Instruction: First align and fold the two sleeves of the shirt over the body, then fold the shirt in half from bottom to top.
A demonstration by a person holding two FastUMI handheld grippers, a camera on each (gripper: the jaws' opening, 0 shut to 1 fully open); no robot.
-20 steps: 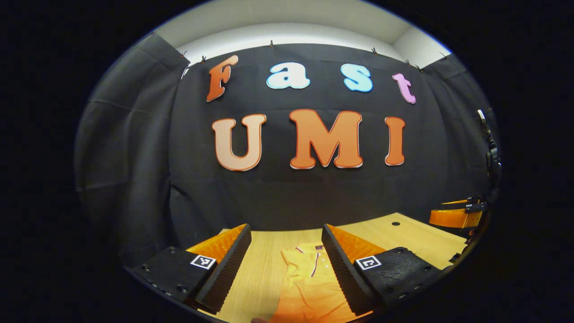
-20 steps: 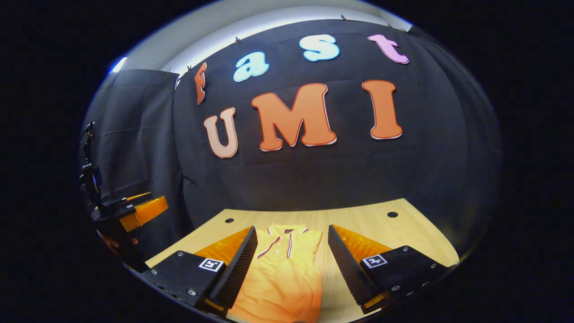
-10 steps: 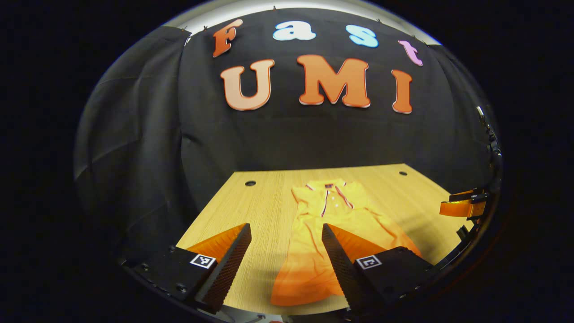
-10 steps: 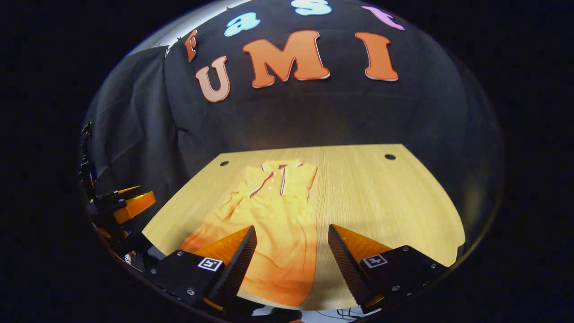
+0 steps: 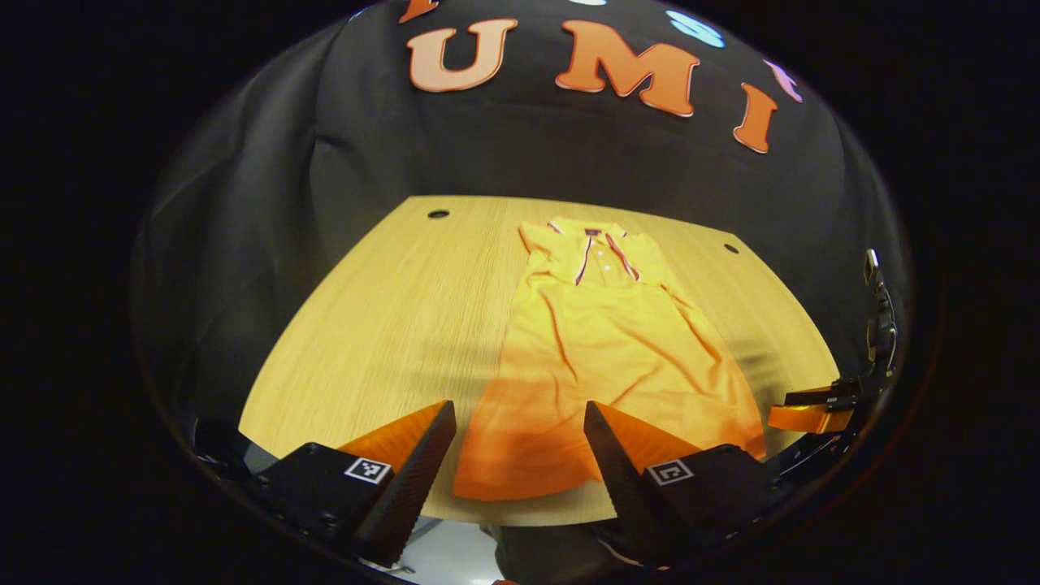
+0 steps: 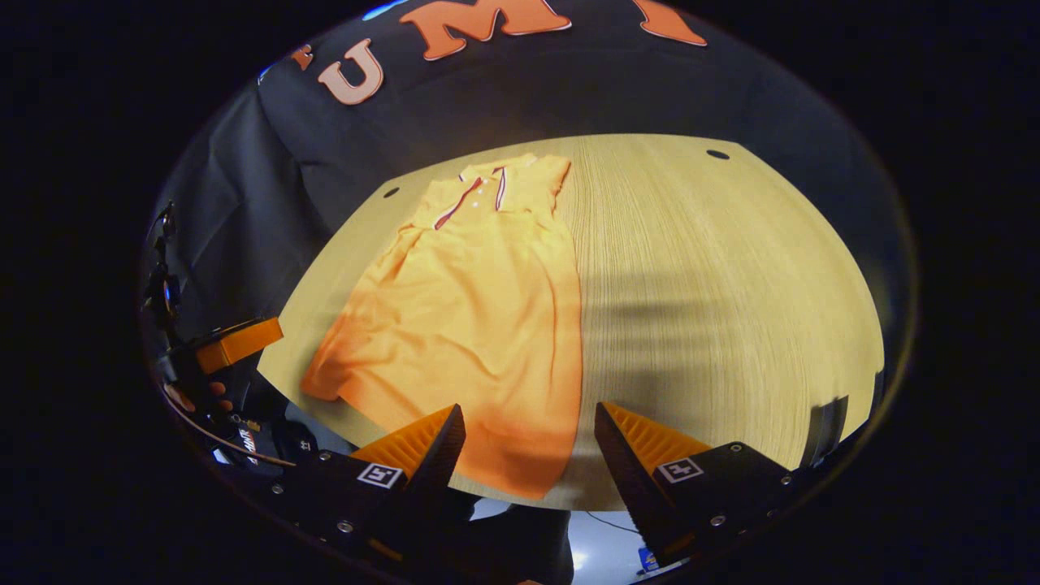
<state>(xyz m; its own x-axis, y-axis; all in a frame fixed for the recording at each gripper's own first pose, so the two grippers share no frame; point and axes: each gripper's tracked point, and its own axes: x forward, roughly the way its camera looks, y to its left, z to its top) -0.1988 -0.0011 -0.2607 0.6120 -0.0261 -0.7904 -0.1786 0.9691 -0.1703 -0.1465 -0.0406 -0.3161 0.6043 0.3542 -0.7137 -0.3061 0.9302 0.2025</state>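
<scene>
One orange shirt [image 5: 605, 349] of soft, faintly wrinkled knit, with a striped collar, lies flat at mid-frame on the pale wood-grain desk [image 5: 382, 325], collar toward the top, hem at the near edge. Two sets of tongs: the left tongs [image 5: 520, 463] and right tongs [image 6: 528, 463] both stand spread, pinching nothing, their ridged wedge fingers [image 5: 414, 471] above the hem. Since a second ago both views have tilted down, showing the whole shirt.
</scene>
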